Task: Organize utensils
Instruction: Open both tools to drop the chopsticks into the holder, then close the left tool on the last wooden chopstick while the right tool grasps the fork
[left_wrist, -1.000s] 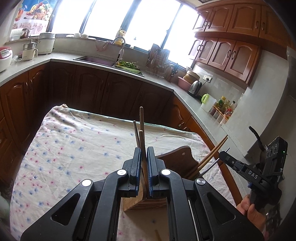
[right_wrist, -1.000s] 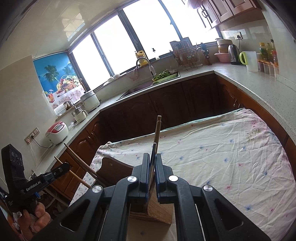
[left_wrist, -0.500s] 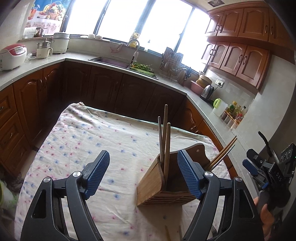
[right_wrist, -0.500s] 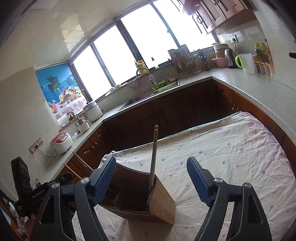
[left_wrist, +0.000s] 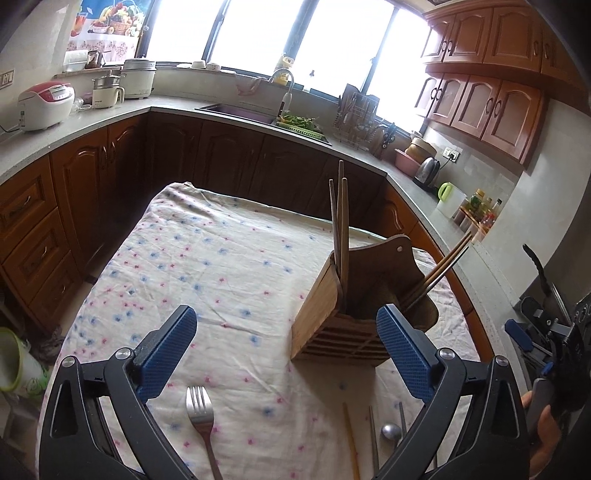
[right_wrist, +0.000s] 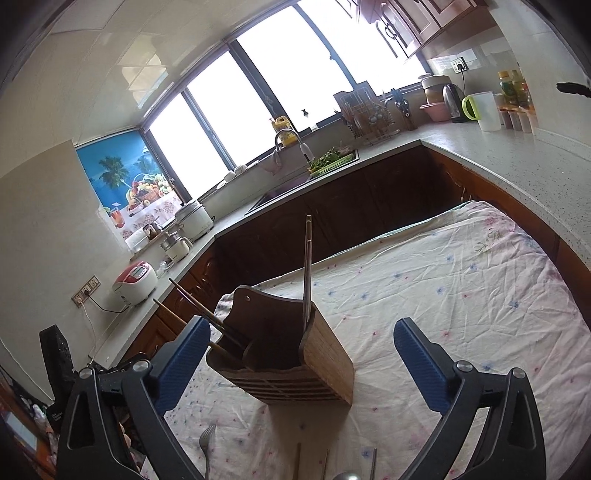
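A wooden utensil holder (left_wrist: 332, 314) (right_wrist: 295, 358) stands on the flowered tablecloth (left_wrist: 221, 266). Upright chopsticks (left_wrist: 341, 221) (right_wrist: 307, 269) stand in one compartment, and more chopsticks (left_wrist: 443, 266) (right_wrist: 195, 306) lean out of the other. My left gripper (left_wrist: 284, 332) is just short of the holder. Its jaws are opening wide, with nothing between the blue pads. My right gripper (right_wrist: 302, 332) faces the holder from the other side, its jaws also opening and empty. A fork (left_wrist: 201, 417) (right_wrist: 207, 446), a spoon (left_wrist: 391, 443) and loose chopsticks (left_wrist: 351, 443) lie on the cloth nearest me.
Dark wooden cabinets and a grey counter (left_wrist: 110, 118) wrap around the table. On the counter are a rice cooker (left_wrist: 44, 105), a sink (left_wrist: 236, 110), a dish rack (left_wrist: 356, 118) and a kettle (left_wrist: 426, 171). A hand holds the right gripper's body (left_wrist: 535, 339) at the frame's right edge.
Both grippers were shut on chopsticks over the holder. They have opened, left the chopsticks standing in it, and pulled back, bringing the fork and spoon into view.
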